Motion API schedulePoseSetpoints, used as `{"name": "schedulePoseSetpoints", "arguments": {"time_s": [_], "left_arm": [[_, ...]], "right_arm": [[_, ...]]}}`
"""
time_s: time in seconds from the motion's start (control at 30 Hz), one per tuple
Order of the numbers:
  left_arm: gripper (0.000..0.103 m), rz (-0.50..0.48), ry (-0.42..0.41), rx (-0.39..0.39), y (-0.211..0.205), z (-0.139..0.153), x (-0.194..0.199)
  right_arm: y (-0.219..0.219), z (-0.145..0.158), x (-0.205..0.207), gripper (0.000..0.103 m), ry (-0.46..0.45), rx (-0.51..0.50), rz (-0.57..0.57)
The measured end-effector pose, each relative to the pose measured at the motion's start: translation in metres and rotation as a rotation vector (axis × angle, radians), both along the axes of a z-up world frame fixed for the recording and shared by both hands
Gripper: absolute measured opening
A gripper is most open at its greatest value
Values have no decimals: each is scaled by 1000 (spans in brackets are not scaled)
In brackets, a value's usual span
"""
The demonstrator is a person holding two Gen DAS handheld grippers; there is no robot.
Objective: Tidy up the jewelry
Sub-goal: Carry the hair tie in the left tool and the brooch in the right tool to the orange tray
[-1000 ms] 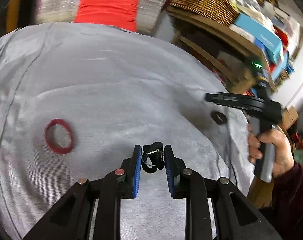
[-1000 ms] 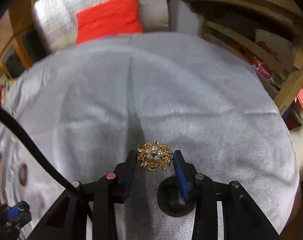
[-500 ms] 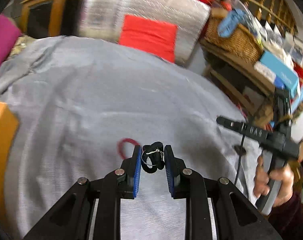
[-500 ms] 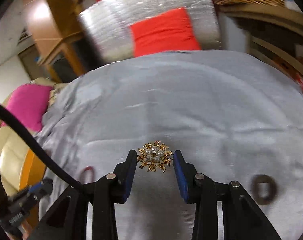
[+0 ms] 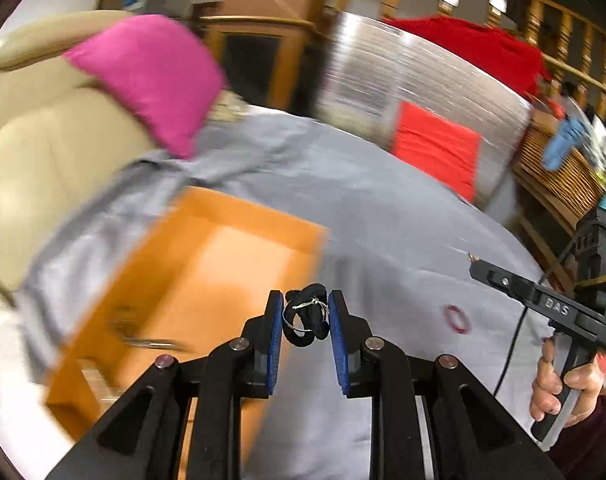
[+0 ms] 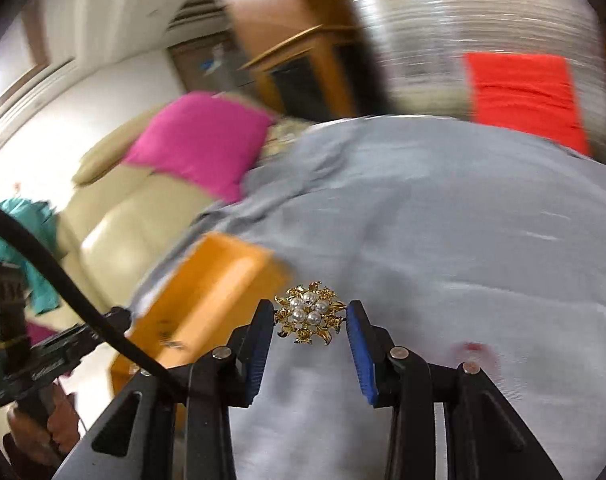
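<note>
the left gripper point(image 5: 303, 316) is clenched on a black cord loop with a thin wire ring point(image 5: 306, 316), pinched between its blue pads point(image 5: 274, 336) right at the tips and carried in the air. below and to the left of that loop lies the orange box point(image 5: 223, 264), open-topped and blurred, resting on the grey cloth point(image 5: 383, 216). a red ring point(image 5: 458, 319) lies flat on the cloth to the right of the box, well apart from it and clear of both grippers.

the right gripper point(image 6: 310, 316) is grasping a gold brooch with pearl beads point(image 6: 309, 314), its face turned up toward the camera, the gold petals touching both blue pads point(image 6: 361, 352). in the right wrist view the brooch hangs just beside the near right corner of the orange box point(image 6: 207, 288), over the grey cloth point(image 6: 463, 240) rather than over the box. in the left wrist view the right gripper point(image 5: 477, 267) shows far right of the box, with a hand point(image 5: 563, 392) around its handle. a pink cushion point(image 5: 151, 80) leans on a beige sofa point(image 5: 35, 148) beyond the box.
</note>
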State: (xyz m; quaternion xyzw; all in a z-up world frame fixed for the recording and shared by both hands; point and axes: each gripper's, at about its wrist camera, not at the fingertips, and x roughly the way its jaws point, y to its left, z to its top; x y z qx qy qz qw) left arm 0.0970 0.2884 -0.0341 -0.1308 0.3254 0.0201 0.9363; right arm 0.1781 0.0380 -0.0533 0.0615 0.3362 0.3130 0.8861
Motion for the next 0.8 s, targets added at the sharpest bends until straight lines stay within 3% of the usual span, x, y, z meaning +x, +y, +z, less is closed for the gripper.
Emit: {"name": "schedulePoseSetpoints", "arguments": {"time_s": [0.23,0.4,0.6,0.8], "left_arm": [[24,54,67,15,100,-3,0],[24,-10,163,52,117,-29,25],[24,-91,205,68,120,-47,39],[24,-152,277,91,105,-67,76]], "right_arm": [[137,-3,-22,40,-3,-121,218],[213,-30,-13,40,-18,-298,339],[251,-65,5,40,-10,-490,440],[255,-81,29,40,61,-528,484]]}}
